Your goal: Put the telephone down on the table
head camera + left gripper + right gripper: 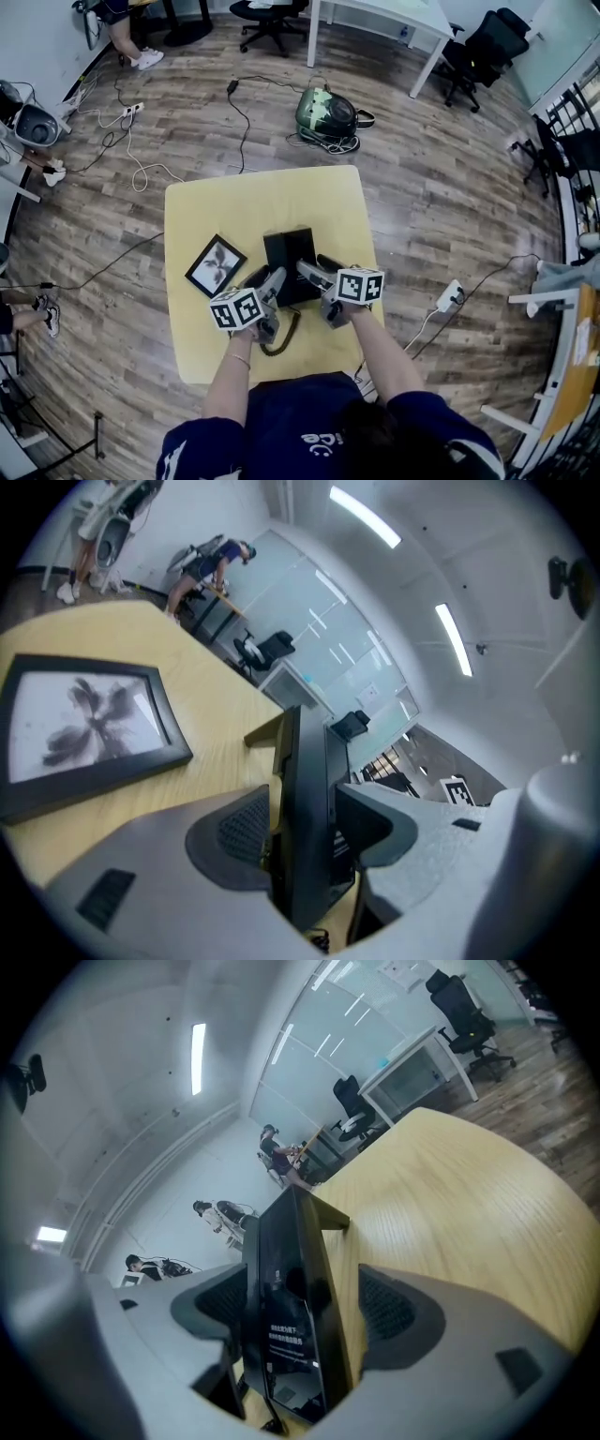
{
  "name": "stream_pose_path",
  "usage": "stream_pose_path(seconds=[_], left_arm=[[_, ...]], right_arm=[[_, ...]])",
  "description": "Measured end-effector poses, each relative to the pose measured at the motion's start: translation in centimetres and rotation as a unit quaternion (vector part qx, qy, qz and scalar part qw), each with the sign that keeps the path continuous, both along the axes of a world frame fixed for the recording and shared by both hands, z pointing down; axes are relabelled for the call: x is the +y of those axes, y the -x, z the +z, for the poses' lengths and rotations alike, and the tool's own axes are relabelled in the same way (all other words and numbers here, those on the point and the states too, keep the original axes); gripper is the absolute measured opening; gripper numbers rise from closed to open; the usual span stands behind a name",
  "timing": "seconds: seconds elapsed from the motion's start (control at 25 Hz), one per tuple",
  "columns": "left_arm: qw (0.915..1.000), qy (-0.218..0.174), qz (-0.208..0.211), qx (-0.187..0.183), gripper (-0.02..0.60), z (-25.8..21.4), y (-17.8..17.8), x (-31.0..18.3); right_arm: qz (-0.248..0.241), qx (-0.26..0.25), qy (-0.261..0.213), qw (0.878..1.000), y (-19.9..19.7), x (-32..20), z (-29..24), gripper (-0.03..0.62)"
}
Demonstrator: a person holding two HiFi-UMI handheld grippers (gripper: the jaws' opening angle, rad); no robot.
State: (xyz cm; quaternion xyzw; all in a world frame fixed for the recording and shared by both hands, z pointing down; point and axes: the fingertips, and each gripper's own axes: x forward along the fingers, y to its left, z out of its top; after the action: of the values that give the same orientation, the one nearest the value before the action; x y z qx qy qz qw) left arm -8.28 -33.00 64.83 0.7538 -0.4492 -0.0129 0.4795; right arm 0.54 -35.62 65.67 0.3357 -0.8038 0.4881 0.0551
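Observation:
The black telephone (289,251) is over the middle of the yellow table (319,202), and its coiled cord (281,341) trails toward me. My left gripper (267,278) holds the telephone's near left side. In the left gripper view the telephone (309,761) appears edge-on, with the left gripper (305,808) shut on it and both pads against it. My right gripper (314,267) is at the near right side. In the right gripper view the telephone (291,1279) stands between the right gripper's (298,1302) open jaws, with table showing beside the right-hand pad.
A black picture frame (216,265) lies flat on the table left of the telephone, close to the left gripper (84,724). On the floor beyond the table are a green vacuum cleaner (326,114) and loose cables. A power strip (450,296) lies to the right.

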Motion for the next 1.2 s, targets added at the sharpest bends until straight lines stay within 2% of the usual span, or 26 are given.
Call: stream_pose_path(seconds=[0.08, 0.2, 0.28, 0.4, 0.52, 0.68, 0.84, 1.0, 1.12, 1.2], left_arm=[[0.9991, -0.033, -0.021, -0.017, 0.206, -1.7, 0.7, -0.3], [0.9947, -0.07, -0.029, -0.069, 0.206, -3.5, 1.7, 0.0], [0.9906, -0.094, -0.027, -0.095, 0.206, -4.6, 2.2, 0.5], [0.986, -0.12, -0.01, -0.115, 0.206, -6.2, 2.1, 1.4], [0.9826, -0.137, -0.004, -0.125, 0.206, -7.7, 2.0, 2.3], [0.9769, -0.167, -0.022, -0.132, 0.206, -10.5, 2.4, 3.7], [0.9674, -0.208, -0.013, -0.144, 0.206, -13.3, 1.5, 5.3], [0.9615, -0.242, -0.018, -0.129, 0.206, -16.2, 0.2, 6.4], [0.9601, -0.254, -0.021, -0.115, 0.206, -17.6, -0.5, 7.7], [0.9592, -0.256, -0.019, -0.119, 0.206, -17.8, -1.0, 9.0]], right_arm=[[0.012, 0.023, -0.012, 1.0, -1.0, -0.3, -0.2, 0.374], [0.024, 0.056, -0.027, 0.998, -2.7, -0.2, -0.4, 0.382], [0.019, 0.063, -0.041, 0.997, -3.2, 0.2, -1.1, 0.382], [0.008, 0.078, -0.063, 0.995, -3.8, 0.9, -2.4, 0.382], [0.009, 0.08, -0.086, 0.993, -4.2, 1.6, -4.2, 0.38], [0.025, 0.067, -0.119, 0.99, -4.5, 2.6, -7.3, 0.38], [0.038, 0.087, -0.146, 0.985, -4.9, 4.1, -9.2, 0.38], [0.032, 0.112, -0.186, 0.976, -4.8, 5.8, -11.3, 0.38], [0.042, 0.09, -0.203, 0.974, -4.6, 7.0, -13.4, 0.38], [0.047, 0.081, -0.215, 0.972, -4.7, 8.0, -14.5, 0.38]])
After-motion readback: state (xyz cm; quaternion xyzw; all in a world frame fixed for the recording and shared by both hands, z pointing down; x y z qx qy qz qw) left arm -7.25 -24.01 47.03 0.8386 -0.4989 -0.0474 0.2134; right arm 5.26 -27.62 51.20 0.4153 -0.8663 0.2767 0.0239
